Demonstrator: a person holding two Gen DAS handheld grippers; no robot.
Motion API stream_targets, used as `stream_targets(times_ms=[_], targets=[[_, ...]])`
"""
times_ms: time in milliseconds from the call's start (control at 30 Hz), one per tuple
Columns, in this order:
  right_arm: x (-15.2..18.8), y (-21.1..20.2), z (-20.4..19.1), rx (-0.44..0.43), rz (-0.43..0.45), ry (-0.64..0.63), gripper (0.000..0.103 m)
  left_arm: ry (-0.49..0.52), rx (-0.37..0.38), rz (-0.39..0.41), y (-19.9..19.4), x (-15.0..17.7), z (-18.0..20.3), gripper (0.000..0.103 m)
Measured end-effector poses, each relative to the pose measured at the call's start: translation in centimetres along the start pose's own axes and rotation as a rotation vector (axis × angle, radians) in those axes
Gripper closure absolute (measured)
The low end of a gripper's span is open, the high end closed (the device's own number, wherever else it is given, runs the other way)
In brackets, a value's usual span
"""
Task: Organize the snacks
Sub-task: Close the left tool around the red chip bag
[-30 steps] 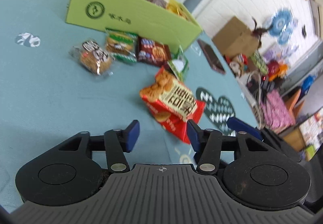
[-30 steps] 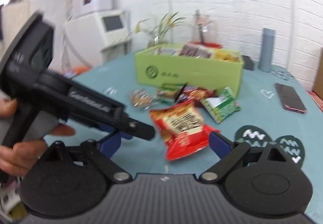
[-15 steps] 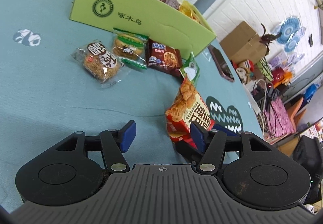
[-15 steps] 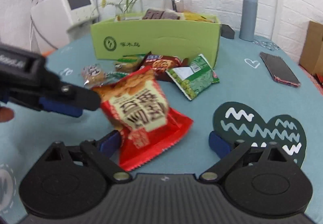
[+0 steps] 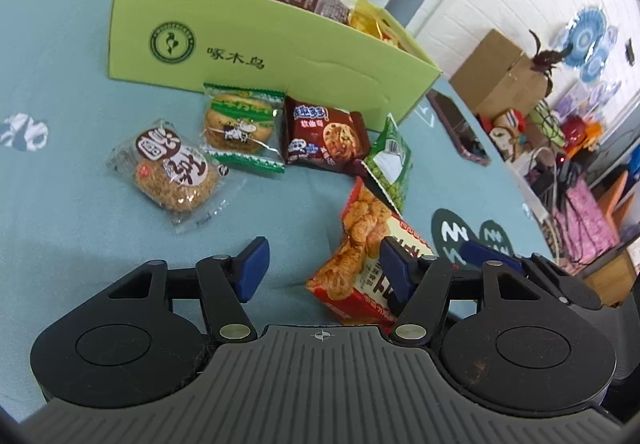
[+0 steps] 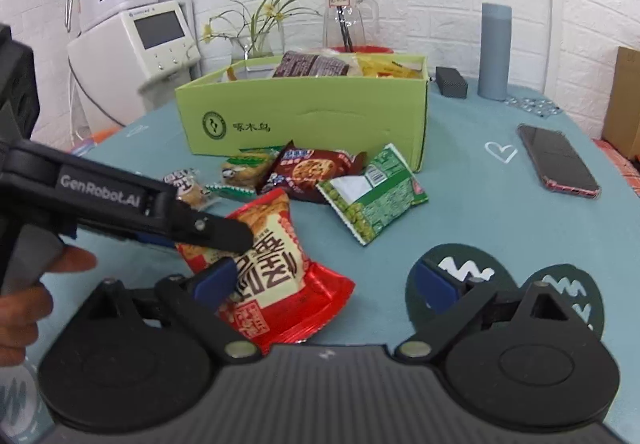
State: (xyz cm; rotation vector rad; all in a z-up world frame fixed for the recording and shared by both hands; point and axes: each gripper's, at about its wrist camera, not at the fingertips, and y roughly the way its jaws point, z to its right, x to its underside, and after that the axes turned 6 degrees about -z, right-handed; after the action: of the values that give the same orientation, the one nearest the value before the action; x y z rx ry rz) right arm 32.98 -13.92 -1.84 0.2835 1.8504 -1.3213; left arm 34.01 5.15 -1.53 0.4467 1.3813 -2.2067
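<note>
A red snack bag point(image 6: 276, 272) lies on the teal table, its upper end propped up against my left gripper's right finger point(image 5: 394, 276); it also shows in the left wrist view point(image 5: 360, 256). My left gripper point(image 5: 322, 270) is open, the bag beside its right finger. My right gripper point(image 6: 324, 282) is open, the bag against its left finger point(image 6: 214, 280). A green box point(image 6: 312, 116) holds several snacks. In front of it lie a meat-floss cake point(image 5: 174, 168), a green-wrapped biscuit point(image 5: 240, 124), a brown cookie pack point(image 5: 324, 134) and a green pea bag point(image 6: 372, 194).
A phone point(image 6: 558, 160) lies on the right of the table. A grey bottle point(image 6: 496, 50), a black block point(image 6: 451, 82), a glass jug point(image 6: 346, 18) and a flower vase point(image 6: 258, 44) stand behind the box. Dark coasters point(image 6: 504, 276) lie near my right gripper.
Both grippers have moved closer to the red bag. The bag has tilted up against the left gripper's right finger, and the left gripper has come nearer the box.
</note>
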Motion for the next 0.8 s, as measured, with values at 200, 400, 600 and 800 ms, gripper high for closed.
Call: stream_targets(times_ms=[200,400,600,800], targets=[[0.0,0.7,0.3,-0.049,-0.029,0.022,0.003,0.001,-0.002,0.001,0.1,-0.3,-0.4,0.057],[-0.9,0.0,-1.5,-0.055,-0.001,-0.112,0.003,-0.066,0.059,0.004,-0.9,0.3,-0.9,0.048],[-0.3,0.1,-3.8,-0.136,-0.044,-0.186,0.002,-0.056,0.056,-0.005,-0.7,0.5,-0.6,0.057],[1.3,-1.2,-5.2,-0.157,-0.04,-0.132,0.003,-0.047,0.118,-0.04,-1.1,1.5,-1.1,0.059]])
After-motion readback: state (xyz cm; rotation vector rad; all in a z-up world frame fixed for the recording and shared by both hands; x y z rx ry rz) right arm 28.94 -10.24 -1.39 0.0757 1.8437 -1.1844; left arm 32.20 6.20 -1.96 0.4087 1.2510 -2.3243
